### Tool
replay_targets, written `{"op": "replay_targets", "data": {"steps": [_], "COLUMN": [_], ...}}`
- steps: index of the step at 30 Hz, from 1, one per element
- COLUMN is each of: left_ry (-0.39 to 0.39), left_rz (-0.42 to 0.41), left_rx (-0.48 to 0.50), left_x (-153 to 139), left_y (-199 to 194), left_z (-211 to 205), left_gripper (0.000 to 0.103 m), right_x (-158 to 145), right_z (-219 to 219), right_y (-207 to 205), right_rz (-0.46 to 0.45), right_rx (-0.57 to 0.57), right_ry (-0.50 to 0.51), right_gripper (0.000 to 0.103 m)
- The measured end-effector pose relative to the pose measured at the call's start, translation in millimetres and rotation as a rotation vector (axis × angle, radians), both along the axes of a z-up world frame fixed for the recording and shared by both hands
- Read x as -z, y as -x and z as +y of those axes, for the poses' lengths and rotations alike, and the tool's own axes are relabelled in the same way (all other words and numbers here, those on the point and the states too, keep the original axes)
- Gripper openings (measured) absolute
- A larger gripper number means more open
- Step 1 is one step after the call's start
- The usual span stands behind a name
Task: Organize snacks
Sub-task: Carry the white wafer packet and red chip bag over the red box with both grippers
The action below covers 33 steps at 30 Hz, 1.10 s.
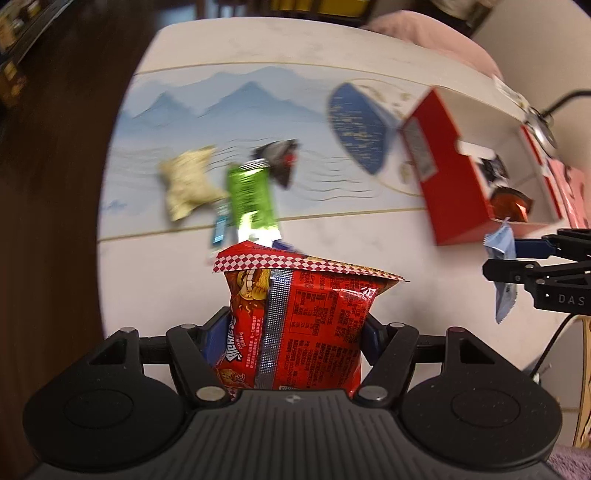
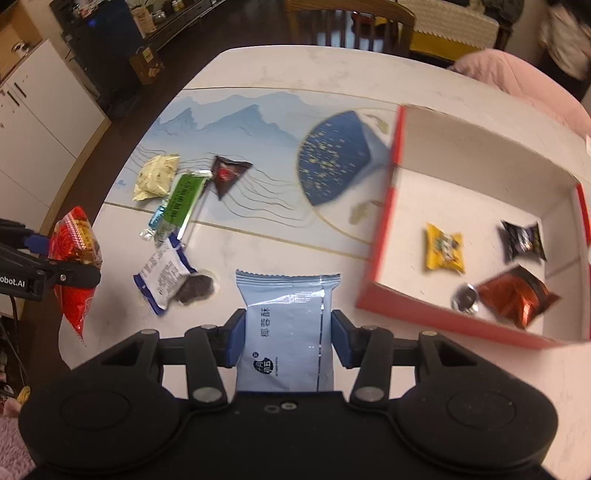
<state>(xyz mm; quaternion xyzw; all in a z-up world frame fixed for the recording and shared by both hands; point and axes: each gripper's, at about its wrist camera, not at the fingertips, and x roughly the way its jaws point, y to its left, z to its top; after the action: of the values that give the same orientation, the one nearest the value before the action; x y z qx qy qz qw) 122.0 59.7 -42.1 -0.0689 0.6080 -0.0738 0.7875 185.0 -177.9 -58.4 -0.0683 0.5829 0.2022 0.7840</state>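
My left gripper [image 1: 293, 332] is shut on a red snack bag [image 1: 303, 321], held upright above the table; the same red snack bag [image 2: 75, 258] shows at the left of the right wrist view. My right gripper [image 2: 288, 339] is shut on a pale blue packet [image 2: 290, 328], also seen as the pale blue packet [image 1: 502, 266] at the right of the left wrist view. A red box [image 2: 380, 236] with a white inside stands to the right, holding a yellow packet [image 2: 443, 247], a black packet [image 2: 522, 240] and an orange-red packet [image 2: 517, 295].
On the table's painted mat [image 2: 240, 110] lie a cream packet [image 2: 155, 177], a green bar [image 2: 183, 203], a black triangular packet [image 2: 229, 175], a small blue candy [image 2: 155, 218] and a blue-white packet [image 2: 166, 273]. A dark blue fan-shaped print [image 2: 336, 162] is beside the box. A chair [image 2: 351, 18] stands behind.
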Motion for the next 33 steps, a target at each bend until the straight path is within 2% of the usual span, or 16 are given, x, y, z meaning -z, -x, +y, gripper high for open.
{"op": "replay_targets", "data": {"steps": [7, 18, 27, 33], "left_ry": [-0.005, -0.04, -0.103, -0.149], "left_rz": [-0.011, -0.042, -0.052, 0.002], "left_rx": [0.106, 0.225, 0.265, 0.269], "left_x": [-20, -44, -36, -6], "left_y": [-31, -101, -159, -192], "left_z": [-71, -198, -282, -313], "left_gripper": [0.069, 0.069, 0.069, 0.069], "right_x": [-11, -12, 13, 36], "right_z": [-67, -171, -225, -230], "right_y": [-15, -67, -116, -136], "right_rz": [0.001, -0.037, -0.033, -0.013], "right_rx": [0.049, 0.135, 0.185, 0.177], "right_ry": [0.01, 0.037, 0.064, 0.069], "right_gripper": [0.047, 0.047, 0.047, 0.047]}}
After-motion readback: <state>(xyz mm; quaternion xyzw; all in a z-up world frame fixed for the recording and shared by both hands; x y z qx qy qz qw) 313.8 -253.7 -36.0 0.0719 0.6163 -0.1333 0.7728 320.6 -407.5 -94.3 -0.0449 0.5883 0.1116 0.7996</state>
